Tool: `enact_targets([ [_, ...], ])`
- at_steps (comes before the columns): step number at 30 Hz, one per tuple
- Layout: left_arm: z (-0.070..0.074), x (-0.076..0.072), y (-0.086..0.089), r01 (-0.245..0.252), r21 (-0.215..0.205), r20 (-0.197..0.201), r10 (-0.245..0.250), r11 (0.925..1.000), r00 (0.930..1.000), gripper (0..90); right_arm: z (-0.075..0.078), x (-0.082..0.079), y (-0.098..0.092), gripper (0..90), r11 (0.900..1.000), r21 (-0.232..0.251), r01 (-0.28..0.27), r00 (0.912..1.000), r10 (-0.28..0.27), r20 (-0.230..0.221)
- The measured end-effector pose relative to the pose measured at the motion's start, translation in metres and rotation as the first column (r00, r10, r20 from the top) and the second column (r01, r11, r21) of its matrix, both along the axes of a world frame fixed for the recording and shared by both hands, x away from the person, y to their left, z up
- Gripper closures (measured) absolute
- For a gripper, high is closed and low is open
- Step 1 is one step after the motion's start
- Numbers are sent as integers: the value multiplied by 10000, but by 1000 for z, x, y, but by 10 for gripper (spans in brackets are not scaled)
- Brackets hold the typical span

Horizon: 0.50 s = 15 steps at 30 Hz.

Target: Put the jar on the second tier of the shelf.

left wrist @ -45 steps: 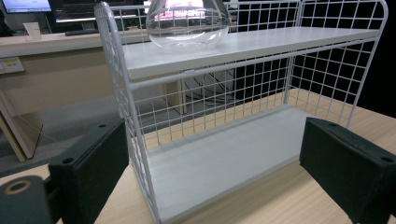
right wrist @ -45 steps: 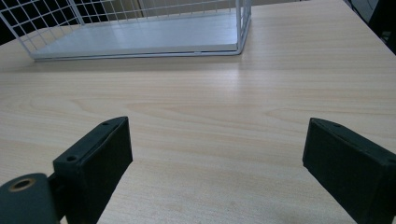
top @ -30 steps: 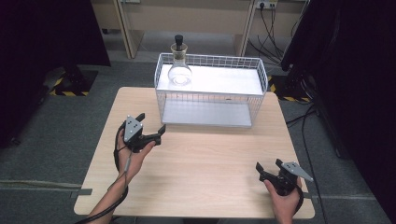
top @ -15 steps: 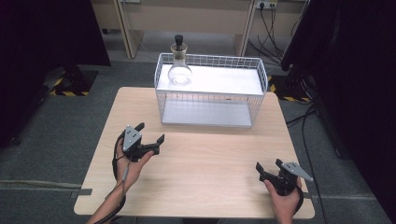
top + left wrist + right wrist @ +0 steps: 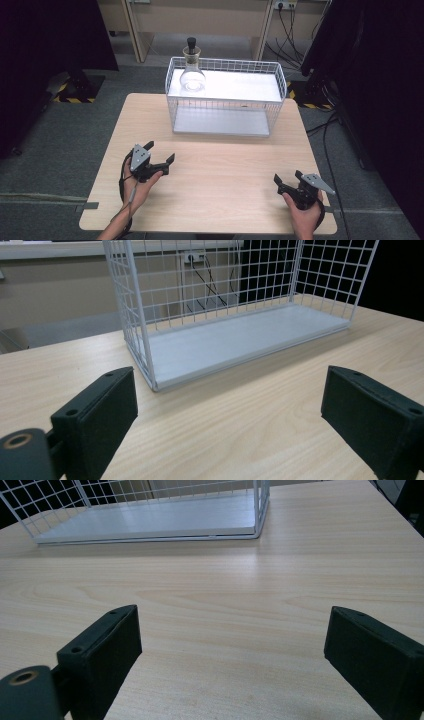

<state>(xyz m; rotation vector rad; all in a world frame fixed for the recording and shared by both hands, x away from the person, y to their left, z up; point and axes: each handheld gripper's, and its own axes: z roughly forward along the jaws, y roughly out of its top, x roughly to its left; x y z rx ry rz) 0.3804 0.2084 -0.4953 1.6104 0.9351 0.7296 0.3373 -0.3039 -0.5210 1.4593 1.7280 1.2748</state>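
Currently both grippers hover over the wooden table with nothing between their jaws. From the high view, the left gripper sits at the near-left part of the tabletop, held in the person's left hand, its jaws spread wide and pointed toward the white wire basket. The right gripper is near the table's front-right corner, well apart from the basket, jaws likewise wide and empty — the right hand grips it from below.

The basket stands at the far middle of the table, with a pale flat floor. Inside its far-left corner stands a round glass flask, upright, with a dark stopper on its neck.

In the left gripper view the basket lies just ahead — its near corner between the two black pads. In the right gripper view the basket is farther off, at the top edge, bare wood between the jaws.
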Motion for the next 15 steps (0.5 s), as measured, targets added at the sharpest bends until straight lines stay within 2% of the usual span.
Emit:
enact_targets([
  [15, -21, -10, 13, -117, 127, -435, 122, 9999, 9990, 74, 0, 0, 0, 85, 10000, -14, 7, 10000, -7, 5],
])
